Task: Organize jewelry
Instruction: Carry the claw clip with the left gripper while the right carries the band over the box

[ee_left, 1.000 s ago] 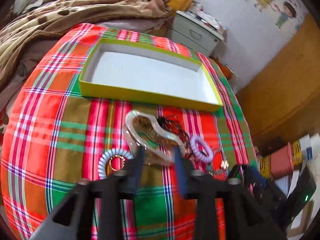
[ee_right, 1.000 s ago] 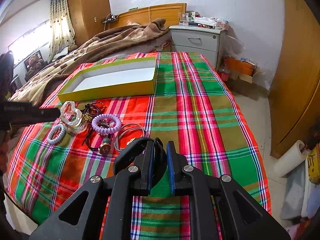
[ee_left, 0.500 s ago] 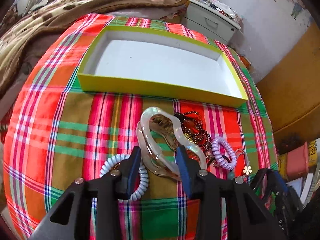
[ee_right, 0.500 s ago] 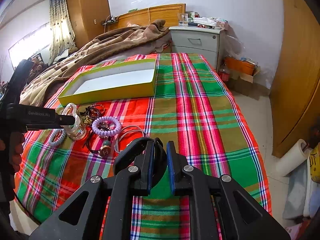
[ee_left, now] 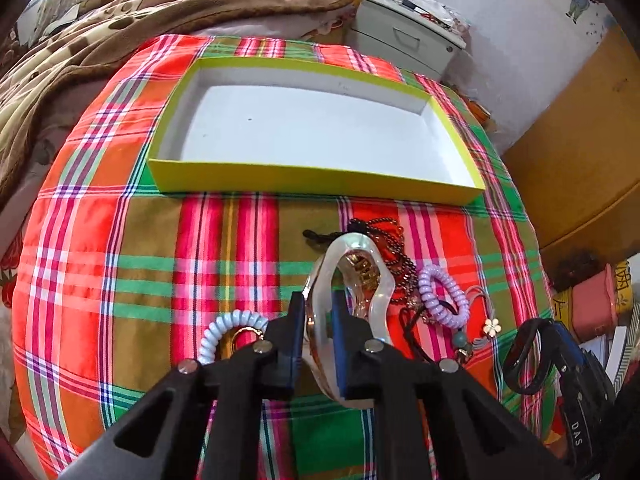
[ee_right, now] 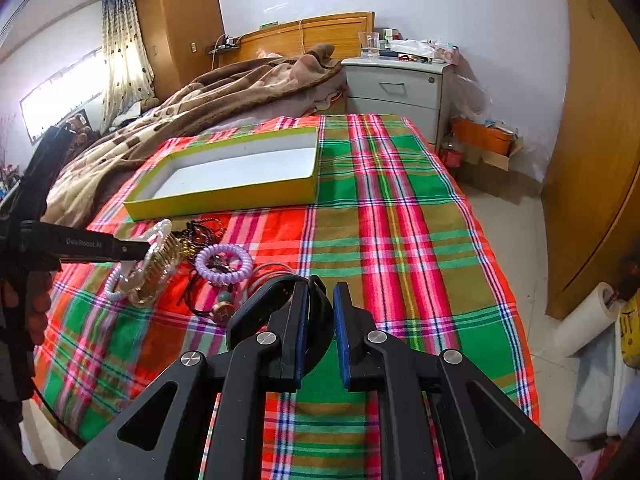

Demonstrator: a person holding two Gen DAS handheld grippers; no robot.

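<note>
Left gripper (ee_left: pixel 317 334) just squeezed shut on clear hair clip (ee_left: pixel 352 276), right gripper (ee_right: pixel 321 330) pinching black band (ee_right: pixel 256 308), yellow box (ee_left: pixel 312 178) far behind

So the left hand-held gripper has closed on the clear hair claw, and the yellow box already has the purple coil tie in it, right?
Not quite. The left wrist view shows the yellow box holding nothing; the purple coil tie lies on the plaid cloth. The left hand-held gripper has just closed on the clear hair claw.
</note>
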